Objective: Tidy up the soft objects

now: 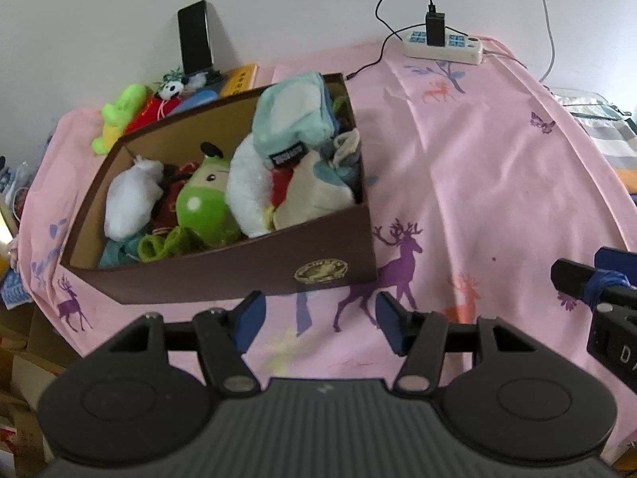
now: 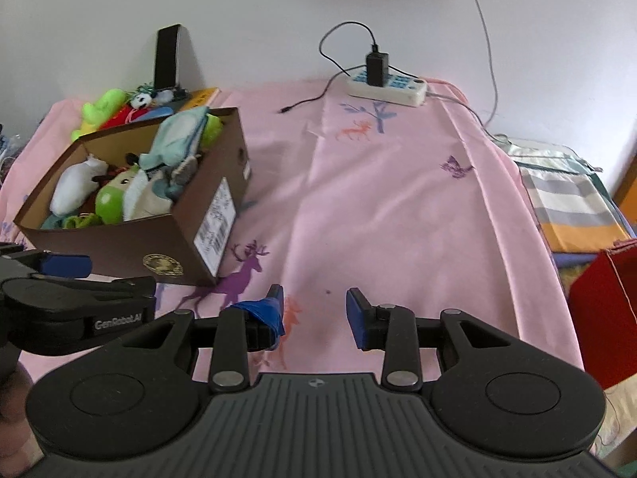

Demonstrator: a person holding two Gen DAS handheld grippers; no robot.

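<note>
Plush toys [image 1: 223,187] (green, white, teal) fill brown box [image 1: 239,271]; both grippers gape empty.

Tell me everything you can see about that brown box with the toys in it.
The brown box looks like an open cardboard shoebox, dark brown outside and tan inside, with no lid. A gold round emblem marks its near wall and a white barcode label one end. It sits flat on the pink deer-print cloth, crammed with soft toys that rise above its rim. Neither gripper touches it.
</note>
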